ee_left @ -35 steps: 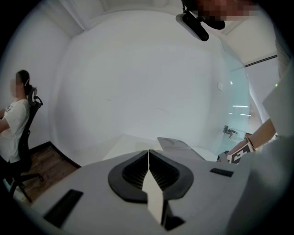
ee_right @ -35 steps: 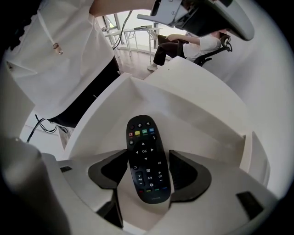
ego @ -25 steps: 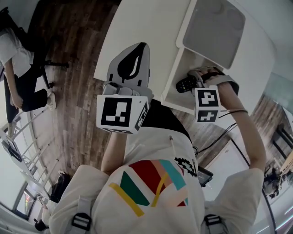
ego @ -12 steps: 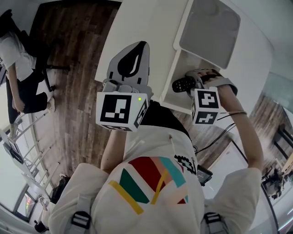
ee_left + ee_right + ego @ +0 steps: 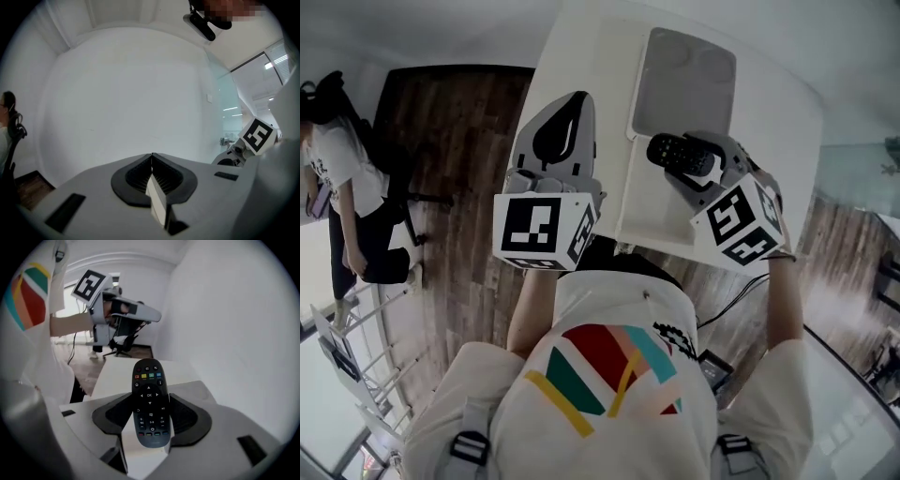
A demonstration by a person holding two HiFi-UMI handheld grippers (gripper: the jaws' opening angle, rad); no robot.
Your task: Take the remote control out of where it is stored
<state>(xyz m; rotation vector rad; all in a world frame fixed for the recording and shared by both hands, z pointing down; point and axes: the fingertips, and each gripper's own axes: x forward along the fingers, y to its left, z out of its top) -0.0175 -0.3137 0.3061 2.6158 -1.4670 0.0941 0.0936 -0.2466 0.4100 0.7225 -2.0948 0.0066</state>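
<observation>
Far left, a person (image 5: 337,178) is beside a black office chair (image 5: 398,202) on the wooden floor (image 5: 459,141), well away from the action.

Next, the left gripper (image 5: 574,105) hangs in the air off the left edge of the white desk (image 5: 581,56). Its own view has the jaws pressed together, tips meeting (image 5: 151,155), with nothing between them and only a pale wall ahead.

Moving right onto the desk, there's the white open drawer (image 5: 649,232), pulled out toward the person. What shows of its floor is bare white. Beyond it lies a grey panel (image 5: 689,75) in a white rim, with two faint round marks near its top. Whether it is part of the same drawer I cannot tell.

And here's the remote control (image 5: 677,150): black, pointing left, seen over the drawer's far right part and gripped by the right gripper (image 5: 698,161). In the right gripper view the jaws stand wide apart with the remote control (image 5: 149,380) lodged lengthwise between them (image 5: 151,397). Its sides sit against the dark pads and its button face looks back at the camera, coloured keys at the far end. It tilts up off the white surface below, so it looks lifted off the drawer floor. Past it, that view also catches the left gripper (image 5: 140,311) across the way.
</observation>
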